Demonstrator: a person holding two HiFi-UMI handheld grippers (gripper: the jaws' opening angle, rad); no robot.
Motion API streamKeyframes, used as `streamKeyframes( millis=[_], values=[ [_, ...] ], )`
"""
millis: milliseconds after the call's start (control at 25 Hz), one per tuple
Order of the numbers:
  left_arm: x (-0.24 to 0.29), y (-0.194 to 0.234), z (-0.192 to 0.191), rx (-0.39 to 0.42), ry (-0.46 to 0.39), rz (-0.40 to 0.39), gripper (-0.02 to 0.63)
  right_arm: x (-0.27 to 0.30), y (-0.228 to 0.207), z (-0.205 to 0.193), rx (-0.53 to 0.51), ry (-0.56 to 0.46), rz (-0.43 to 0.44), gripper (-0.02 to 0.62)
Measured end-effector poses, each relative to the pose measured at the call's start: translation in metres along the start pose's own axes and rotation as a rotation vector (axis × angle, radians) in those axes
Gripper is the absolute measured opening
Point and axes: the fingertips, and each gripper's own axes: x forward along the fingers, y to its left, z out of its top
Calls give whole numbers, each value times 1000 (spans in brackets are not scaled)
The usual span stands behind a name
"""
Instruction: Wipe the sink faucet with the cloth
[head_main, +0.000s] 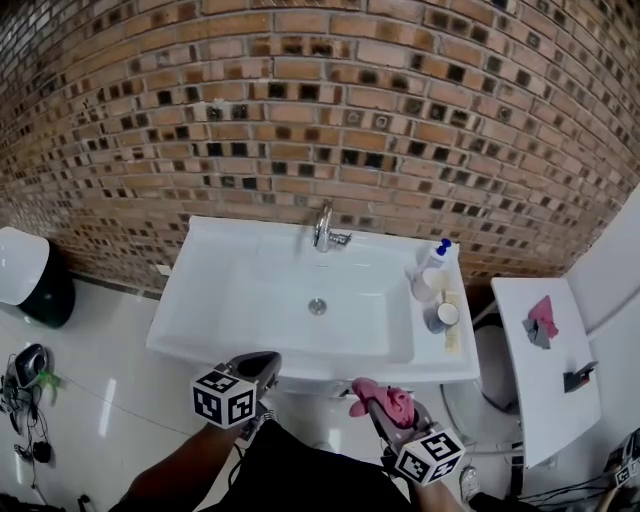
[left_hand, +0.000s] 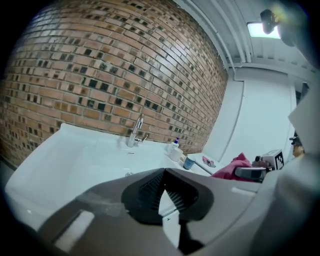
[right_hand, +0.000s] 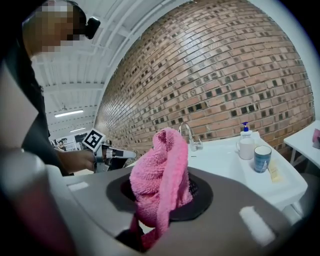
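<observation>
**Head view.** The sink stands against the brick wall, with the faucet at the centre of its rear rim. The left tool and right tool sit near the front edge, well apart from the faucet.

**Left gripper view.** The jaws meet at the tips, with nothing between them.

**Right gripper view.** The jaws are clamped on the pink cloth, which bunches up above them. The faucet stands beyond it, untouched.

**Step in hand.** This is judged to be the approach; wiping has not begun. Next, carry the right tool forward across the basin and press the cloth against the spout.
</observation>
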Motion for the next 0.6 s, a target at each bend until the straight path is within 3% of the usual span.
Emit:
streamKeyframes(
  millis=[600],
  values=[
    [-8,-11,2,18,-9,5,6,0,11,-5,-21,-14,3,107]
  ],
)
